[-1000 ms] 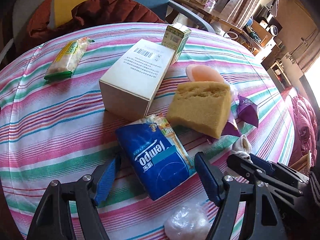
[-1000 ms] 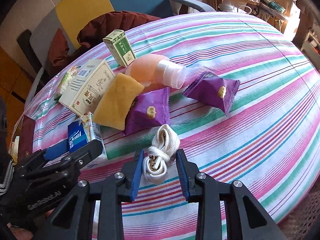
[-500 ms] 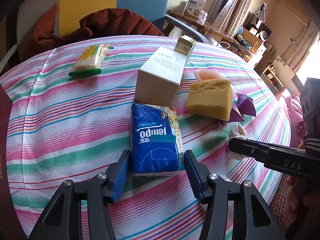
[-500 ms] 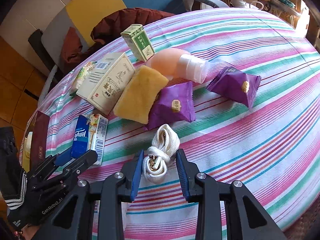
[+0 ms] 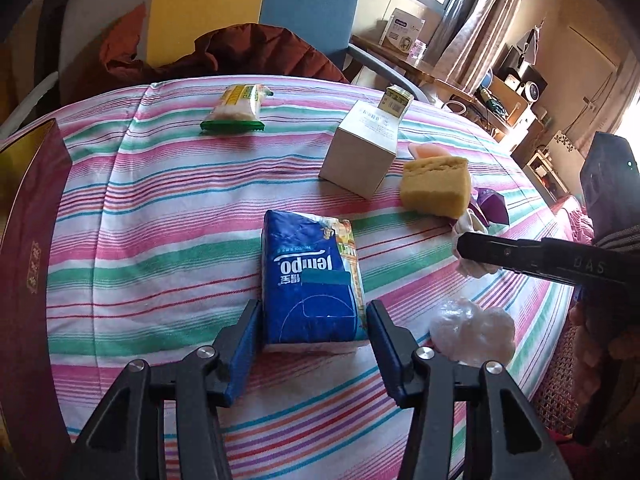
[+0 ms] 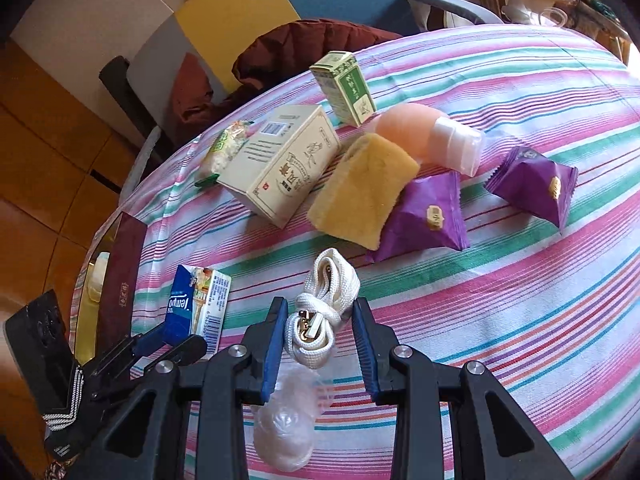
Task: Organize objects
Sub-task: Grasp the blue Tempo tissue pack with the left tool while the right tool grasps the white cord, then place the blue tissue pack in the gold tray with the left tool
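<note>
Jaws first: my left gripper (image 5: 314, 340) is apart, pads either side of the tissue pack's (image 5: 312, 276) near end, a sliver of gap each side, nothing pinched. My right gripper (image 6: 320, 344) is apart too, straddling the white cord (image 6: 320, 312), which sits loose between the pads.

Taking the tissue pack as the anchor: left of it is a wide stretch of bare striped cloth (image 5: 160, 248) up to the maroon box (image 5: 24, 280) at the table edge. Just right of it sits a crumpled plastic wad (image 5: 472, 330), close to the table's rim. Behind it stand the cream box (image 5: 362, 156) and the sponge (image 5: 436, 186), with the snack bag (image 5: 238, 110) farther back left. The cord lies to its right, near the purple packets (image 6: 424, 216).

The table's round under that cloth, with a blue chair (image 5: 304, 20) behind it.
</note>
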A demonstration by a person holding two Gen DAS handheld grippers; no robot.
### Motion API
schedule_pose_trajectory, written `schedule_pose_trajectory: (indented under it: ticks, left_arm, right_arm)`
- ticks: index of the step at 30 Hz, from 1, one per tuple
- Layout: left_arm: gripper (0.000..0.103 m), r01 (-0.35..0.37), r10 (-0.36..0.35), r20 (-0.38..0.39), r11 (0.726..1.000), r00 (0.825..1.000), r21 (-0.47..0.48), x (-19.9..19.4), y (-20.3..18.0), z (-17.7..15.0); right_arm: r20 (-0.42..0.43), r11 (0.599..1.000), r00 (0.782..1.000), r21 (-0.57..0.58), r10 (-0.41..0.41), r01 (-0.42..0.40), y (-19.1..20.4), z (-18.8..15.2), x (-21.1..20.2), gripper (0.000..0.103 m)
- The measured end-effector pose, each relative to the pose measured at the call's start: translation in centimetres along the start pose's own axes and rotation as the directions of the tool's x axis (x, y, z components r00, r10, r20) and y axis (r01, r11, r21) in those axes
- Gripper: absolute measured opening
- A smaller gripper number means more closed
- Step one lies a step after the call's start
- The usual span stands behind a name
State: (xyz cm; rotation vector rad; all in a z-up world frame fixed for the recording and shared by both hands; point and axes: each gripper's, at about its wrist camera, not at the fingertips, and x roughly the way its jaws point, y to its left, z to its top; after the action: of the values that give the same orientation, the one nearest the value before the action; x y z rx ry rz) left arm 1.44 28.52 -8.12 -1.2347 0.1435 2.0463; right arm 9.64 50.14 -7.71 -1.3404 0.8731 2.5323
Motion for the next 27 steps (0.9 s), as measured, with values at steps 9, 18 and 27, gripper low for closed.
schedule_pose_trajectory:
  ticks: [9, 18, 27]
  left_arm:
    - [0.053, 0.035, -0.034, 0.018, 0.997, 0.999, -0.067, -1.9, 2.4, -1.6]
    - [0.052, 0.071, -0.061, 0.089, 0.991, 0.994, -0.116, -5.6, 4.2, -2.3]
    - [0.052, 0.063, -0.027, 0.193, 0.980, 0.981, -0.186, -10.7, 8.6, -2.2]
  right_arm:
    - [-0.019, 0.998, 1.000, -0.070, 0.000, -0.001, 1.6, -0.6, 0.7, 0.034]
    - [0.025, 0.987, 0.999, -0.160, 0.019, -0.015, 3.5, -0.9, 0.3, 0.034]
    - [0.047, 0.975, 0.995, -0.206, 0.090, -0.078, 5.1, -1.6, 0.1, 0.034]
